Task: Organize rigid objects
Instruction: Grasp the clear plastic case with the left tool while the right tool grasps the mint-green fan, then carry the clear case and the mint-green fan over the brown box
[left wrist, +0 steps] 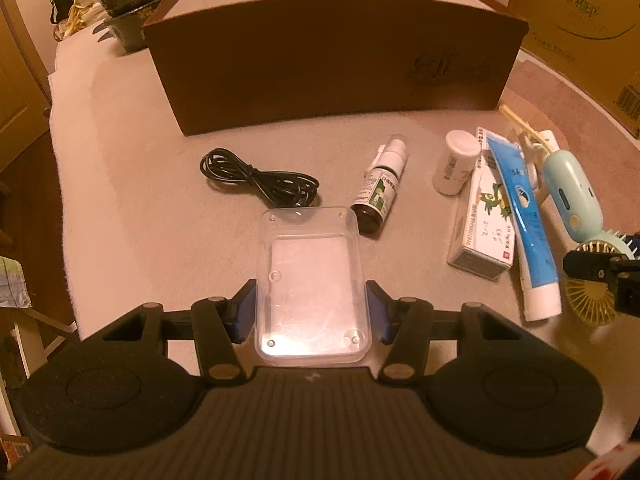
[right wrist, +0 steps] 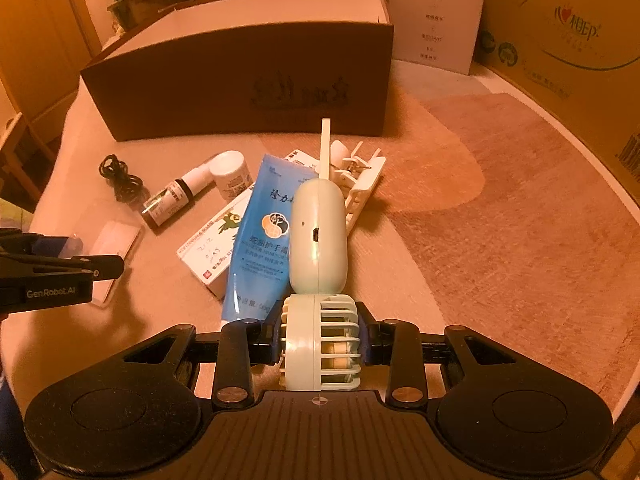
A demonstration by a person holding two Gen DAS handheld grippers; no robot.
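At the lower middle of each wrist view, the left tool (left wrist: pixel 310 312) pinches the clear plastic box (left wrist: pixel 310 280) by its sides and the right tool (right wrist: pixel 320 338) clamps the handheld fan (right wrist: pixel 320 280) at its grille, probably to carry both to the brown box (left wrist: pixel 336 60) behind.

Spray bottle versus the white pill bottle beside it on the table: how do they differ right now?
The spray bottle is dark with a green label and a white nozzle; the white pill bottle is white all over with a flat cap. The spray bottle looks slimmer and longer; the white pill bottle is stubbier. The spray bottle lies nearer the black cable; the white pill bottle lies beside the medicine box. Both lie on their sides, ungripped.
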